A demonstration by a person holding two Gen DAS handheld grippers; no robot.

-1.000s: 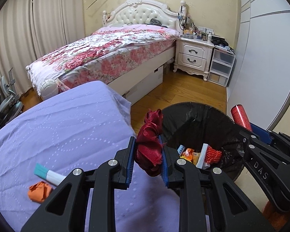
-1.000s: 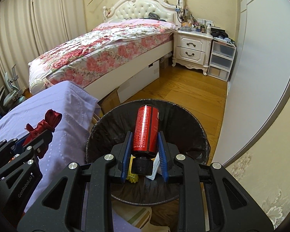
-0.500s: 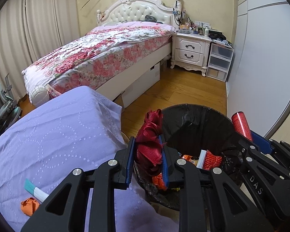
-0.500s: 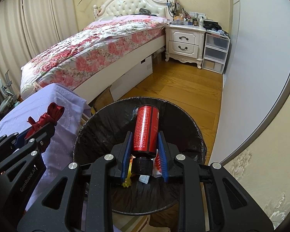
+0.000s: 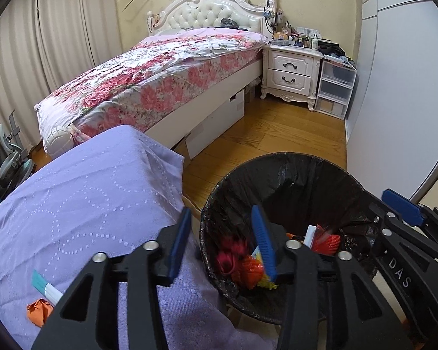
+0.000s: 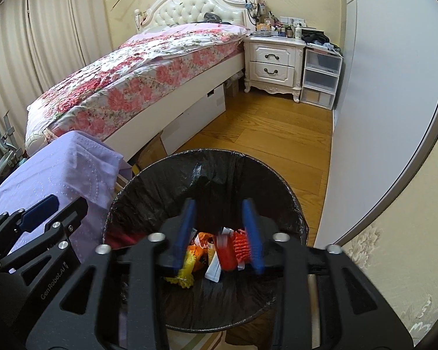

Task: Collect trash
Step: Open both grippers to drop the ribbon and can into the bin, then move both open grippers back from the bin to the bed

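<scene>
- Left wrist view: the left gripper (image 5: 222, 236) has just been opening; its blue-padded jaws stand apart with nothing between them, above the near rim of the round waste bin lined with a black plastic bag (image 5: 292, 175).
- A crumpled dark red ribbon (image 5: 230, 255) lies inside the bin, among orange and yellow scraps.
- On the lilac quilted cover (image 5: 81, 198) beside the bin lie a white and teal stick (image 5: 45, 287) and a crumpled orange paper scrap (image 5: 38, 310), touching each other.
- Right wrist view: the right gripper (image 6: 219, 227) has also just been opening, jaws parted and empty over the bin (image 6: 166, 180).
- A blurred red cylindrical can (image 6: 226, 252) is in the bin below them.
</scene>
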